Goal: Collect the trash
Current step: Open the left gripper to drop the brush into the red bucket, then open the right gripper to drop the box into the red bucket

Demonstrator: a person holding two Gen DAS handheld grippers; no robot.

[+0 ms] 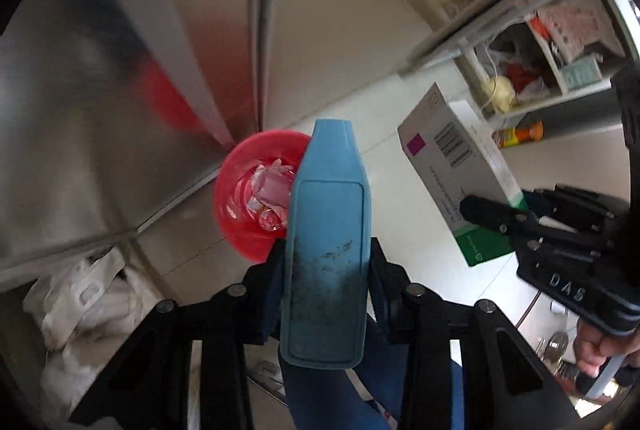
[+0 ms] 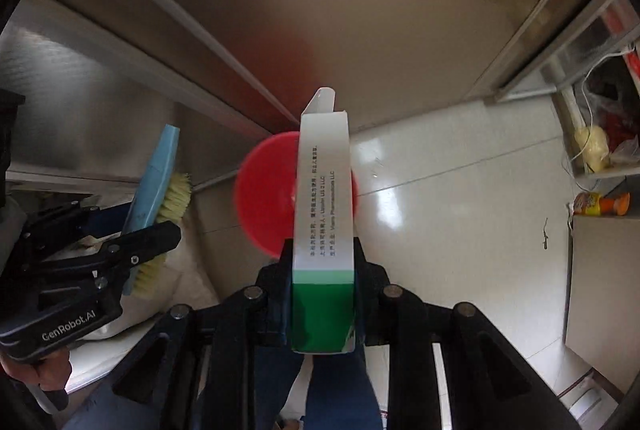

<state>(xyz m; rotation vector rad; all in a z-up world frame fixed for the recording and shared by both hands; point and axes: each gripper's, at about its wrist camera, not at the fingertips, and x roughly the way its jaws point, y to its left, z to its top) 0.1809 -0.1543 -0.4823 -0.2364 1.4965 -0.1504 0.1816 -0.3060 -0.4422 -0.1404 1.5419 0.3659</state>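
Note:
My left gripper (image 1: 326,254) is shut on a blue scrubbing brush (image 1: 326,230), seen from its back; in the right wrist view its yellow bristles (image 2: 170,205) show. My right gripper (image 2: 323,266) is shut on a white and green medicine box (image 2: 323,213) with an open flap; the box also shows in the left wrist view (image 1: 456,165). Both are held above the floor. A red bin (image 1: 244,197) stands on the floor below and ahead, against a steel cabinet, with crumpled plastic trash (image 1: 270,189) inside. In the right wrist view the bin (image 2: 264,197) is partly hidden by the box.
Steel cabinet fronts (image 1: 120,109) fill the left and back. A white bag (image 1: 84,306) lies at the lower left. A shelf unit (image 1: 532,69) with bags and packets stands at the right, an orange bottle (image 1: 520,133) beside it. The floor is white tile (image 2: 460,189).

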